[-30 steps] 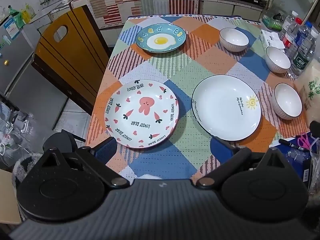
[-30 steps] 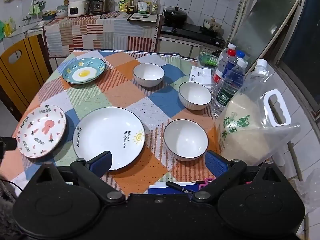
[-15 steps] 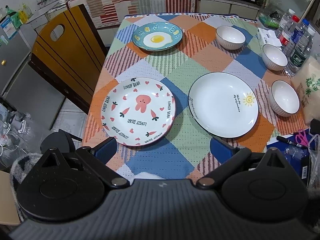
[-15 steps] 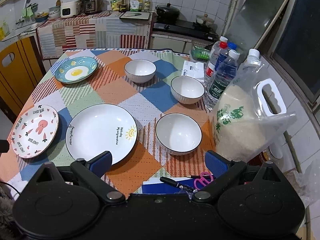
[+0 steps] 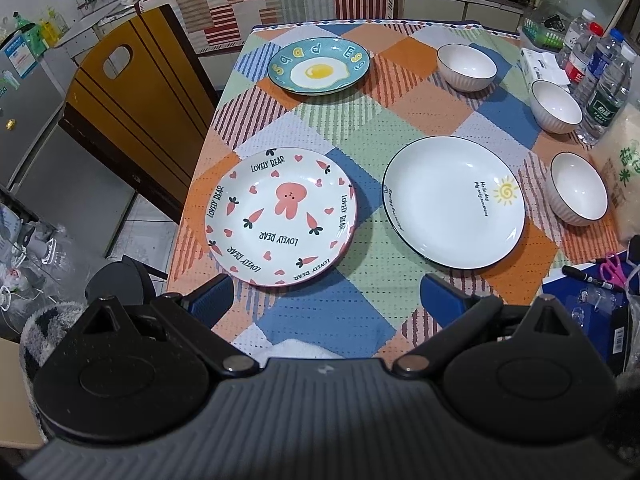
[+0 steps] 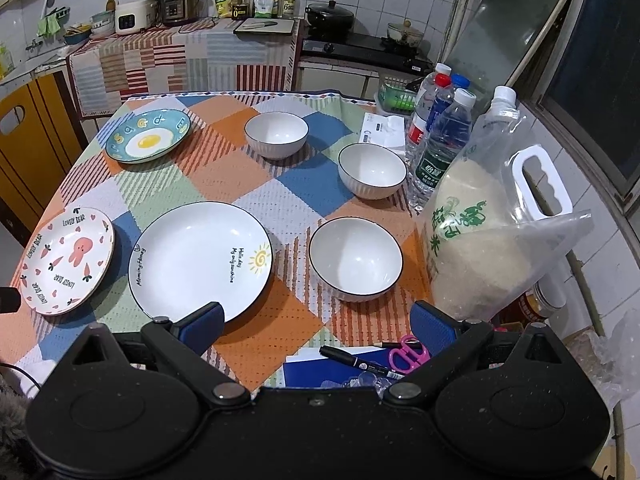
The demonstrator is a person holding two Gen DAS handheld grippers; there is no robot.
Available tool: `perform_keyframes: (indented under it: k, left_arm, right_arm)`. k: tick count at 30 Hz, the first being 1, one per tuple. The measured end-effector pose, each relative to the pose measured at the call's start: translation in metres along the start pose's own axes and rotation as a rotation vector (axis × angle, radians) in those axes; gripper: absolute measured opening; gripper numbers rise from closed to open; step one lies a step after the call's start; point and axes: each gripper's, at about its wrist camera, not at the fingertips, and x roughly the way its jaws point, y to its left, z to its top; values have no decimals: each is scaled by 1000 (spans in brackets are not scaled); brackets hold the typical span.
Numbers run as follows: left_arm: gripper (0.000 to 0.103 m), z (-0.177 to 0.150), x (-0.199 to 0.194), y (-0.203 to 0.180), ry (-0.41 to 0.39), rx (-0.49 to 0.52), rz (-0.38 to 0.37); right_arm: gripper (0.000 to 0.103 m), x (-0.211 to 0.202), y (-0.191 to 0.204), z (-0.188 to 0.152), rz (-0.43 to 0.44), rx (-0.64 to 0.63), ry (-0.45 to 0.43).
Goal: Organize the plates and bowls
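On the checked tablecloth lie three plates: a pink rabbit plate point(image 5: 281, 216) point(image 6: 67, 260) near the left edge, a large white sun plate point(image 5: 454, 201) point(image 6: 201, 260) beside it, and a blue fried-egg plate point(image 5: 318, 67) point(image 6: 148, 135) at the far left. Three white bowls stand along the right: near point(image 6: 355, 259) point(image 5: 578, 188), middle point(image 6: 372, 171) point(image 5: 556, 106), far point(image 6: 276, 135) point(image 5: 466, 67). My left gripper point(image 5: 326, 296) hangs open above the table's near edge, just short of the rabbit plate. My right gripper point(image 6: 316, 326) is open and empty, short of the sun plate and near bowl.
A big bag of rice point(image 6: 480, 240) and several water bottles point(image 6: 440, 148) crowd the right edge. A marker point(image 6: 360, 362), pink scissors point(image 6: 406, 354) and a blue folder point(image 6: 304, 364) lie at the near right. A wooden chair point(image 5: 132, 92) stands left of the table.
Both views have slid slightly: the left gripper drifted a little right and back from the plates; the right gripper drew back and rose slightly. Nothing on the table moved.
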Motion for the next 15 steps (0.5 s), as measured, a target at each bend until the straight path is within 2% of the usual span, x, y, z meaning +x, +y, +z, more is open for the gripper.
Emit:
perform_keyframes:
  k: [8, 15]
  left_arm:
    - [101, -2, -1, -1, -6, -5, -7]
    - [101, -4, -6, 5, -44, -43, -26]
  right_arm:
    - [101, 2, 1, -1, 8, 6, 6]
    - [101, 5, 1, -2, 14, 12, 12]
